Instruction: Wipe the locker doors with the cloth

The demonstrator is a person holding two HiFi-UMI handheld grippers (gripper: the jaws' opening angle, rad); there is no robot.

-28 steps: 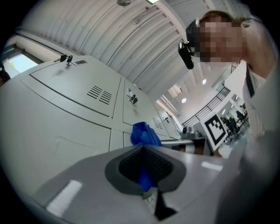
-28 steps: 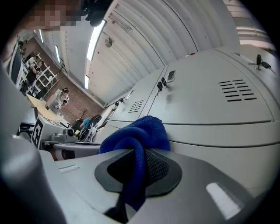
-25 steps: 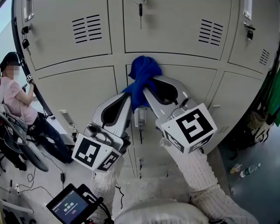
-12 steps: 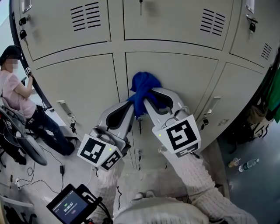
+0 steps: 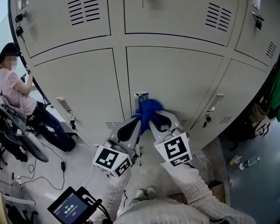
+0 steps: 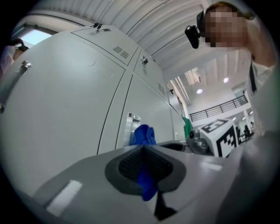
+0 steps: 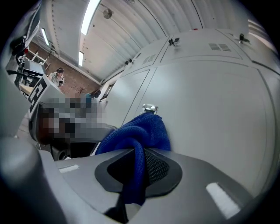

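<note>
A bunched blue cloth is pressed against the middle lower locker door, just below that door's metal handle plate. Both grippers hold it from below. My left gripper is shut on the cloth's left part, and a blue fold shows pinched between its jaws. My right gripper is shut on the right part, with the cloth running down through its jaws. The two grippers meet in a V at the cloth.
Grey locker doors fill the wall, with vents and handles. A seated person and a chair are at the left. A tablet sits low left. Bottles lie on the floor at right.
Both grippers have dragged the cloth downwards along the middle lockers, from the seam between the doors to below the lower door's handle plate. Their grip is unchanged.
</note>
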